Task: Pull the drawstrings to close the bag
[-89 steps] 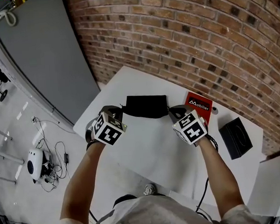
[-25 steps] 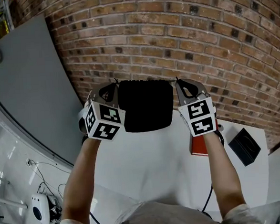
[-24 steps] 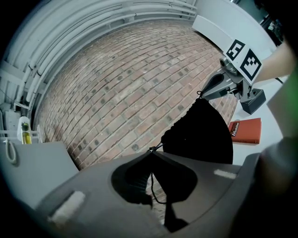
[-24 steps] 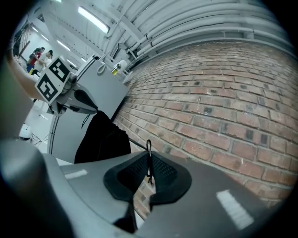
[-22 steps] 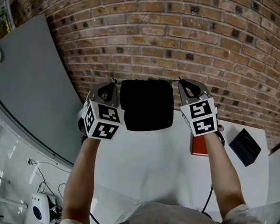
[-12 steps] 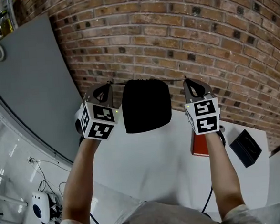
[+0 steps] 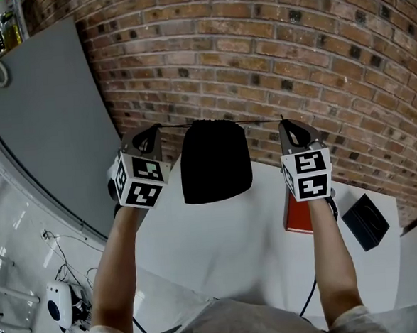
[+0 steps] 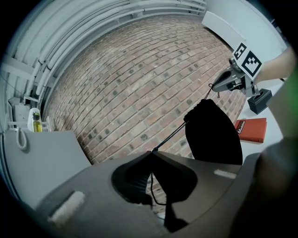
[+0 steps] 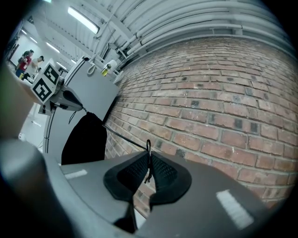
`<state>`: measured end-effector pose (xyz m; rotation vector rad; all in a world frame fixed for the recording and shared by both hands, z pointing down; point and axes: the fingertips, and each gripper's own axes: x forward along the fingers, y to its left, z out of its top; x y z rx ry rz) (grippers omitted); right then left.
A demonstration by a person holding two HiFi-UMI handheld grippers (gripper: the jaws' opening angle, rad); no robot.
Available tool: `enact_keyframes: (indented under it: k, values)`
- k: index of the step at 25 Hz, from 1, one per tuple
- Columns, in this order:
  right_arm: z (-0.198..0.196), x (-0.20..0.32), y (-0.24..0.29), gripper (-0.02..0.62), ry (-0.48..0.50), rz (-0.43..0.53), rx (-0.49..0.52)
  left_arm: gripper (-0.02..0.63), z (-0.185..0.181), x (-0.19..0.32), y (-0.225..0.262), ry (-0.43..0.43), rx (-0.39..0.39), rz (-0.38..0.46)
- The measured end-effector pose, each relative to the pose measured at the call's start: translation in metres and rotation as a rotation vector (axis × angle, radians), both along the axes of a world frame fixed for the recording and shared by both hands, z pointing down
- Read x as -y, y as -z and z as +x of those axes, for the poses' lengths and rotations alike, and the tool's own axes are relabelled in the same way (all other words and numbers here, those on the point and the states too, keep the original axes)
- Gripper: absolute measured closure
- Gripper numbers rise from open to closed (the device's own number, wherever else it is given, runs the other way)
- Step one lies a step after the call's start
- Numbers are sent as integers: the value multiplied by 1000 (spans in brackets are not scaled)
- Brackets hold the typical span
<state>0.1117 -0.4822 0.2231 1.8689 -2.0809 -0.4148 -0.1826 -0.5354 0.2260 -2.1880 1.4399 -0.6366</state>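
A black drawstring bag (image 7: 215, 162) hangs in the air above the white table (image 7: 221, 247), its mouth gathered narrow at the top. A thin black drawstring (image 7: 174, 126) runs taut from the bag's top out to each side. My left gripper (image 7: 159, 126) is shut on the left drawstring (image 8: 174, 135), left of the bag (image 8: 213, 135). On the other side my right gripper (image 7: 282, 118) is shut on the right drawstring (image 9: 125, 136), with the bag (image 9: 84, 138) hanging between the two.
A brick wall (image 7: 257, 45) stands right behind the bag. On the table lie a red book (image 7: 297, 216) and a black box (image 7: 366, 220) at the right. A grey panel (image 7: 41, 117) leans at the left, with cables and a white device (image 7: 58, 308) on the floor.
Both grippers have moved apart sideways with the strings in them. The strings have lengthened and the bag's mouth has drawn in narrower. Earlier the bag lay flat on the table.
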Motion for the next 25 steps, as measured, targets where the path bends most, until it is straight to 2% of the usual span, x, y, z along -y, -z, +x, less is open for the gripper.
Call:
enact_keyframes:
  k: [10,25]
  values:
    - [13,1,-4,575,-18,-9,7,598,-9,5,-7,27,-10,-13]
    - [19,2,-5,575,-30,-8,11,598,-3,8,-10,22,0,-20]
